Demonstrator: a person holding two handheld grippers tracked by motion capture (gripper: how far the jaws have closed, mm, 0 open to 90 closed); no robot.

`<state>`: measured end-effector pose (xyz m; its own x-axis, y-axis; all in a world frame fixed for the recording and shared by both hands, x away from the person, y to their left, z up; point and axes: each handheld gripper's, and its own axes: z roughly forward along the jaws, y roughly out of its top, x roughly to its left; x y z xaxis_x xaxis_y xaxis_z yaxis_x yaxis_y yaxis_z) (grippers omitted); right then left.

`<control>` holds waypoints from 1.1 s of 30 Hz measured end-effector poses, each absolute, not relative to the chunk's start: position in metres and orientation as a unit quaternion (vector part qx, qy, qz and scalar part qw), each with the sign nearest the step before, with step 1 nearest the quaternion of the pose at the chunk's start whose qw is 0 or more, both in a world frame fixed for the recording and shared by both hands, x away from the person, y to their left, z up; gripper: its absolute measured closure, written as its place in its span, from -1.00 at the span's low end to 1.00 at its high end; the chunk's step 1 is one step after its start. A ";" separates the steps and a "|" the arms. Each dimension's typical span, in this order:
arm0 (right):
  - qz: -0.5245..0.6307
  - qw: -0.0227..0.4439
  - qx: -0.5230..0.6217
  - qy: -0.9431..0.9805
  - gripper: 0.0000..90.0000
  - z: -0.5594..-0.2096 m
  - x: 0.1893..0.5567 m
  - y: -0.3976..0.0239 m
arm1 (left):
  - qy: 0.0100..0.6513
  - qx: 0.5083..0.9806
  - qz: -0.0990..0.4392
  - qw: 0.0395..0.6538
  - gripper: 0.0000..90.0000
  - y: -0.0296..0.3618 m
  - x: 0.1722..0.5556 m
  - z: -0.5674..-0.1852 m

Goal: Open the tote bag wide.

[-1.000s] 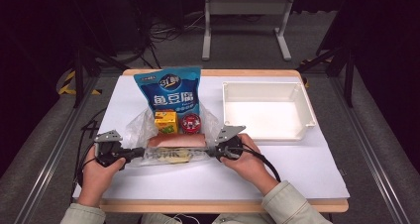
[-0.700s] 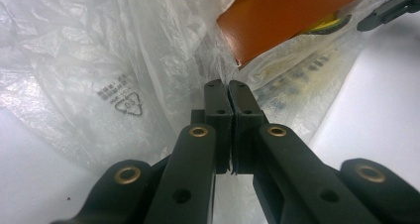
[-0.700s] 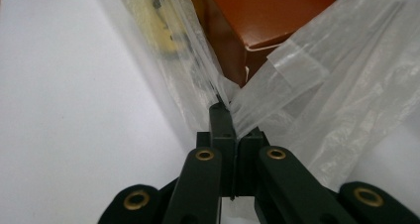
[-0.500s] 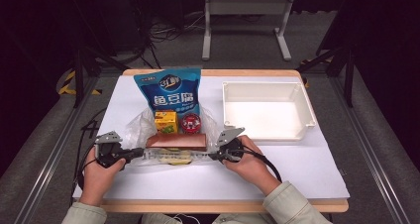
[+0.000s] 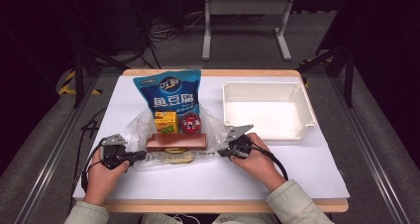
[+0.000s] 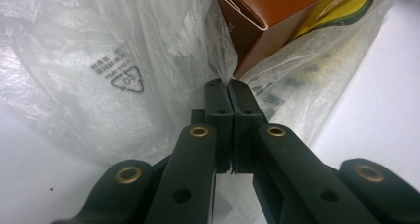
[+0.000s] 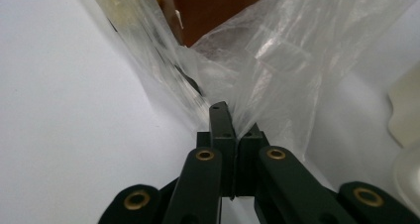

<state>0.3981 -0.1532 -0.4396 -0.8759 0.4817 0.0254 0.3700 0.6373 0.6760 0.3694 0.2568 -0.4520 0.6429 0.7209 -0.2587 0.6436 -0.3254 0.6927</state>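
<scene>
A clear plastic bag (image 5: 143,130) lies on the white table near its front edge, with a brown box (image 5: 177,141) and a flat yellow packet (image 5: 173,158) inside it. My left gripper (image 5: 139,156) is shut on the bag's left end. In the left gripper view its jaws (image 6: 228,86) pinch the crinkled film (image 6: 99,60) just in front of the brown box (image 6: 277,6). My right gripper (image 5: 221,153) is shut on the bag's right end. Its jaws (image 7: 230,119) clamp a gathered fold of film (image 7: 277,60), and the box (image 7: 213,6) lies beyond them.
A small yellow carton (image 5: 166,122) and a red-topped can (image 5: 190,123) stand at the bag's far edge, with a blue snack bag (image 5: 171,92) lying behind them. A white tray (image 5: 224,105) sits at the right. Bare table lies in front of both hands.
</scene>
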 end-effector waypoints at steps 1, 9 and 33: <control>0.356 0.077 0.242 0.899 1.00 -0.440 0.398 -0.155 | 0.419 0.813 0.050 0.402 0.97 0.258 0.370 -0.452; 0.361 0.083 0.248 0.895 0.99 -0.440 0.399 -0.158 | 0.416 0.815 0.069 0.397 0.95 0.257 0.366 -0.449; 0.500 0.111 0.247 0.823 -0.32 -0.378 0.386 -0.189 | 0.389 0.787 0.077 0.472 -0.03 0.268 0.354 -0.432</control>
<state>0.3859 -0.1887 -0.3785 -0.8534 0.5173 0.0634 0.2949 0.3791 0.8771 0.3542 0.2682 -0.4324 0.6853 0.6853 -0.2466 0.5404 -0.2514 0.8030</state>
